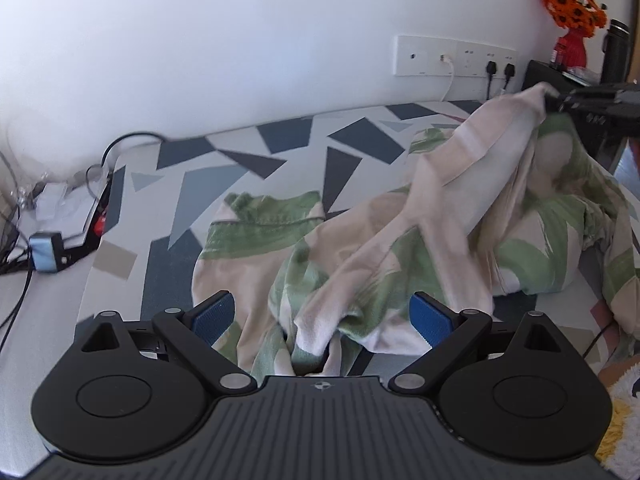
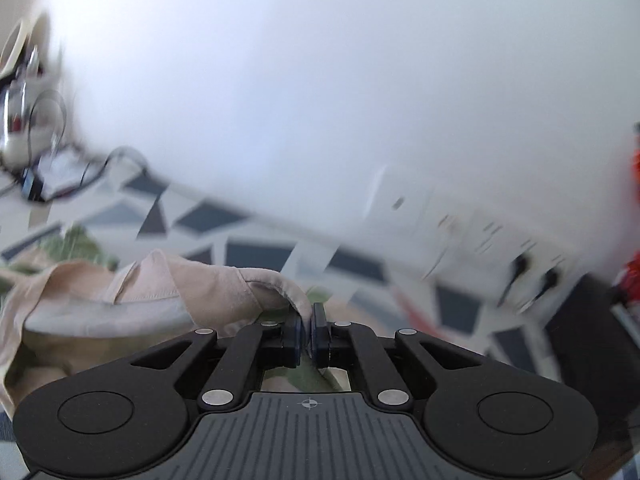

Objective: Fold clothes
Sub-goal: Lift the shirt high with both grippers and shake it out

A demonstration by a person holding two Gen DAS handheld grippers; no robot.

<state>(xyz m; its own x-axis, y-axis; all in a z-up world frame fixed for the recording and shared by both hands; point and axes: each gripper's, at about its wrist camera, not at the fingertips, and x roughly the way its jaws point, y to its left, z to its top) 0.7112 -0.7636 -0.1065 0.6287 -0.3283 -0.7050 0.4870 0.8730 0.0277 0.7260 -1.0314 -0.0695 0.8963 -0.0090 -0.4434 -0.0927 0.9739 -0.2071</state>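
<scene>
Beige-and-green cloth, a crumpled garment (image 1: pixel 360 248), lies on the bed (image 1: pixel 248 168), spread over its geometric grey-and-blue cover. My right gripper (image 2: pixel 306 332) has its jaws closed on a beige edge of the garment; the cloth shows pinched between the blue pads (image 2: pixel 318 332). In the left wrist view that same edge is drawn up and away toward the right, above the rest of the heap, so that a long fold of fabric hangs taut from the grip down to the pile. I judge the lift is meant to pull one end free of the tangle and let the shape of the piece be read before any fold is laid.

My left gripper (image 1: pixel 322 320) stands with its jaws wide open, pads clear on both sides, pointing down at the near end of the garment, which bunches between and just below them. It grips nothing. I judge it is held there ready to take the near edge, so the cloth can be stretched between two holds.

The right wrist view is blurred. A wall socket strip (image 1: pixel 456 56) and orange flowers (image 1: pixel 568 0) stand beyond the bed.
</scene>
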